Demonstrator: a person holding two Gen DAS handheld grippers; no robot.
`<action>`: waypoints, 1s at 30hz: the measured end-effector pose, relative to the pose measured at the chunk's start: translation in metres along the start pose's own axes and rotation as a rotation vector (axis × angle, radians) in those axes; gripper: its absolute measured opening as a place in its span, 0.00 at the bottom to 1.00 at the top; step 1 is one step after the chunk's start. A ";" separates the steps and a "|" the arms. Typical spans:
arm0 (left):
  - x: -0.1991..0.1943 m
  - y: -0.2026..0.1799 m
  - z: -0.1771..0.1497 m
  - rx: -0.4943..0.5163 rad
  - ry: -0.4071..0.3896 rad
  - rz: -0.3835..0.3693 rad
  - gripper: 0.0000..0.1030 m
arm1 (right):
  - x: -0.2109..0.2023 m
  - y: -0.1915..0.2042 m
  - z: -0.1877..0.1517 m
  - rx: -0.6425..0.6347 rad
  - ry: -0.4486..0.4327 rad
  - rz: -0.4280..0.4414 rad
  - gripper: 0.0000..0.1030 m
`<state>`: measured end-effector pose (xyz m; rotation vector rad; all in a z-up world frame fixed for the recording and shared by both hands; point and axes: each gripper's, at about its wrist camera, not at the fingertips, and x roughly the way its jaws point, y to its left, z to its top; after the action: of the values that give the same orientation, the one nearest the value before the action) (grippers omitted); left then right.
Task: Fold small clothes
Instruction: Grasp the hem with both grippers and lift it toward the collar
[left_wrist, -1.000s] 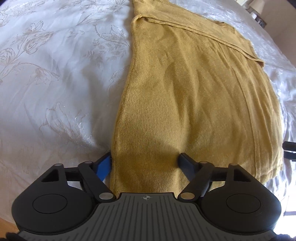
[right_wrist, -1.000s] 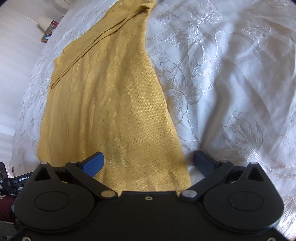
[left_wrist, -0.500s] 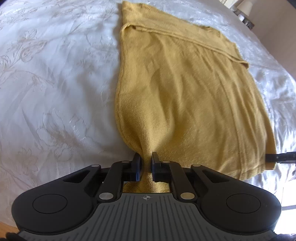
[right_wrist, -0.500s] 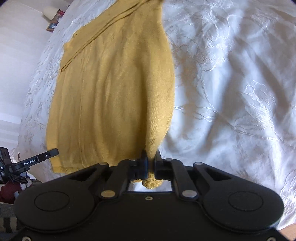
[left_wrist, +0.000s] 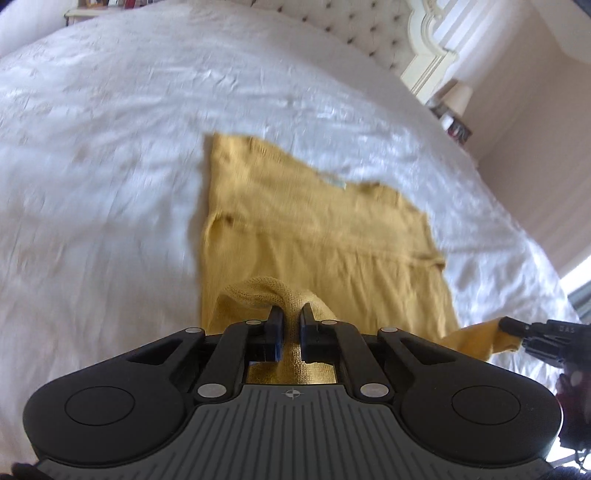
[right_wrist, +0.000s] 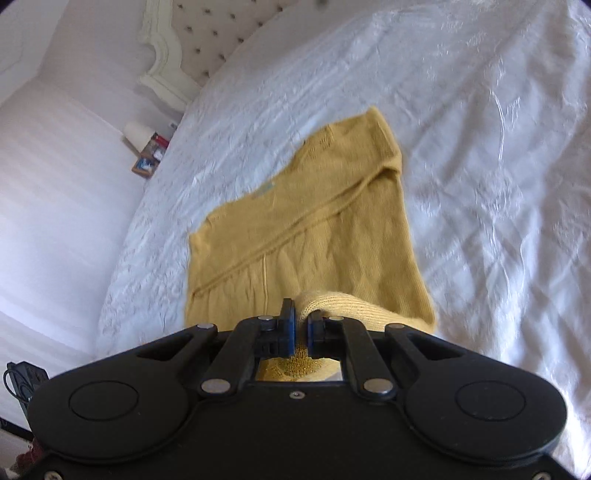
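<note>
A mustard-yellow knit sweater (left_wrist: 317, 236) is spread on a bed covered by a white embroidered bedspread (left_wrist: 110, 155), its far part lying flat and its near hem raised off the bed. The left claw (left_wrist: 291, 325) is clamped on a bunched fold of that hem, the knit being squeezed between its two closed fingers and looping up just ahead of them. The right claw (right_wrist: 300, 325) is likewise clamped on the other hem corner, with a ribbed roll of fabric draped over its right finger. In the left wrist view, the right claw is seen at the far right edge with yellow fabric stretched to it. A tufted headboard (right_wrist: 207, 40) and a small lamp (left_wrist: 458, 98) are seen beyond the bed.
</note>
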<state>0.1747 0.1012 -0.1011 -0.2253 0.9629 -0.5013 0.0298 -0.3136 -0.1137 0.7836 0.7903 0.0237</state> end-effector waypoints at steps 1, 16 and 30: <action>0.002 0.000 0.010 -0.002 -0.018 -0.013 0.08 | 0.004 0.002 0.009 0.006 -0.024 -0.003 0.14; 0.066 0.002 0.101 -0.059 -0.113 0.026 0.08 | 0.069 0.004 0.120 -0.034 -0.090 -0.020 0.14; 0.138 0.031 0.136 -0.148 -0.014 0.139 0.08 | 0.160 -0.007 0.168 -0.044 0.032 -0.092 0.14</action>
<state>0.3611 0.0540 -0.1375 -0.2925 0.9956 -0.3006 0.2515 -0.3758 -0.1445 0.7058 0.8533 -0.0288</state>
